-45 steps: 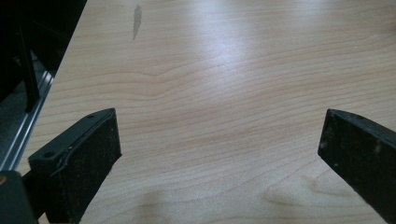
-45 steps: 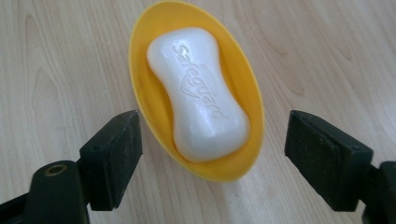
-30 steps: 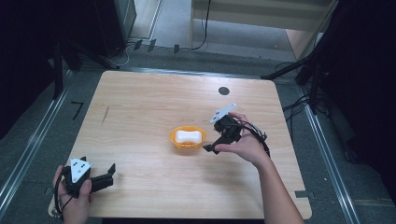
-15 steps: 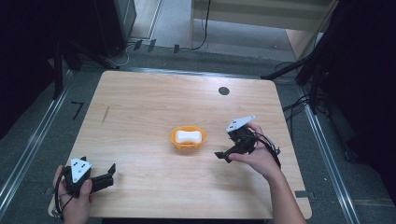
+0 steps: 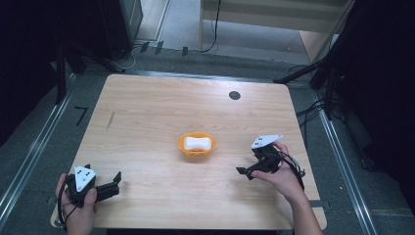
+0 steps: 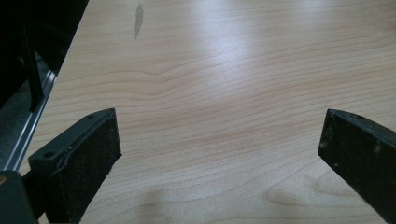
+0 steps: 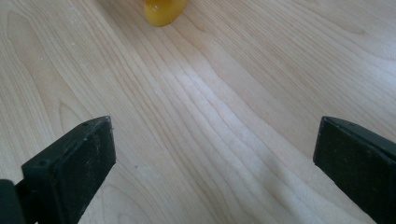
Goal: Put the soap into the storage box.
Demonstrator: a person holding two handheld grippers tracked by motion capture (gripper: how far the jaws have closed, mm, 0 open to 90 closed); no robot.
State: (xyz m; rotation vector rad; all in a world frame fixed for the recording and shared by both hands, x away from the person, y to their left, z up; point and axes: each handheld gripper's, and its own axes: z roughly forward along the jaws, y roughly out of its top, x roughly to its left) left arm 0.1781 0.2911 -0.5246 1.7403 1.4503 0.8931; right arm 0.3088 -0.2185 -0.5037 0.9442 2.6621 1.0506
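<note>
An orange dish point(image 5: 196, 151) sits at the middle of the wooden table point(image 5: 161, 107), with a white soap-like bar point(image 5: 198, 143) lying in it. My right gripper point(image 5: 244, 172) rests low on the table to the dish's right and nearer the front, open, jaws pointing left. In the right gripper view the jaws stand wide apart over bare wood, my right gripper point(image 7: 215, 154) holding nothing, and the dish's edge point(image 7: 161, 11) shows at the top. My left gripper point(image 5: 115, 182) lies at the front left corner, open. My left gripper point(image 6: 219, 149) has only wood between its jaws.
A small black round cap point(image 5: 234, 95) is set in the table near the far edge. A dark streak point(image 5: 110, 120) marks the wood at the left. Metal rails point(image 5: 34, 152) and cables point(image 5: 313, 110) run along the floor beside the table.
My right gripper has drawn back from the dish, moving right and toward the front edge. The left gripper has stayed in place.
</note>
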